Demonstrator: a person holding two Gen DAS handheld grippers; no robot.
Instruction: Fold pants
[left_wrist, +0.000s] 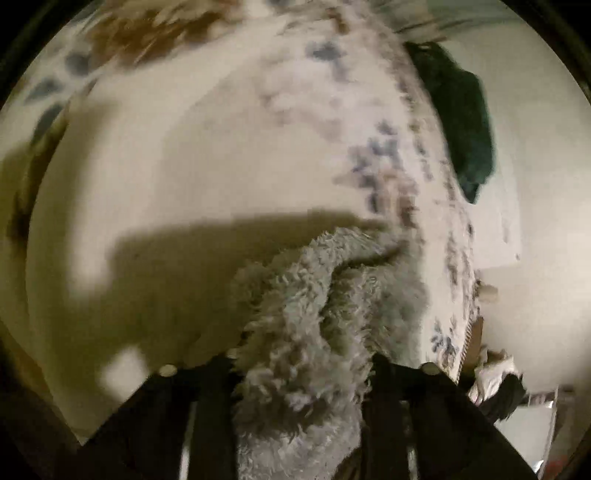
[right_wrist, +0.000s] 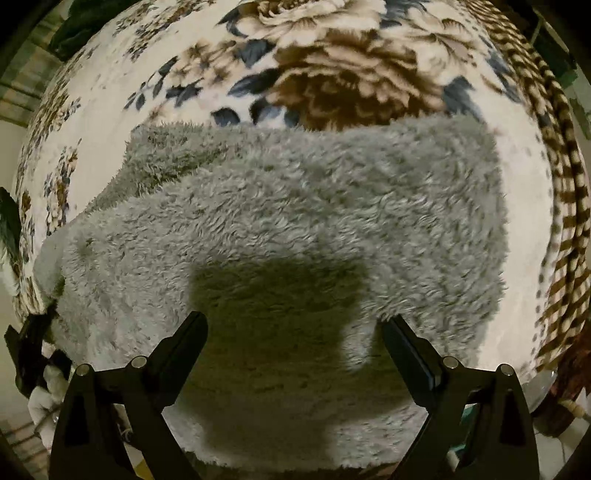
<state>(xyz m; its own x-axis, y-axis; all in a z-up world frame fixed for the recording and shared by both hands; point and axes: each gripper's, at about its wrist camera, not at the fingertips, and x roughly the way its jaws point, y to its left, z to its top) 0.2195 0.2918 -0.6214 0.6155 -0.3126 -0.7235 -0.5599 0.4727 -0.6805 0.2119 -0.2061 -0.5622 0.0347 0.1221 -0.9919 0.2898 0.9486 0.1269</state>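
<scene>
My left gripper (left_wrist: 303, 369) has its fingers closed on a bunch of the fluffy grey pants (right_wrist: 288, 221), which lie on the flowered blanket (right_wrist: 332, 74). My right gripper (right_wrist: 293, 328) hovers above them, fingers wide. The fleece looks soft, light and limp, so I would take an edge or corner.

Shaggy grey fleece pants (right_wrist: 295, 206) (matt) on plush floral blanket (right_wrist: 332, 66).

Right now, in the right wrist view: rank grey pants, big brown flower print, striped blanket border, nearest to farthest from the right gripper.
1. Grey pants: directly under and ahead of the open right gripper.
2. Big brown flower print: beyond the pants, top centre.
3. Striped blanket border: far right edge. Order with the flower is uncertain.
</scene>
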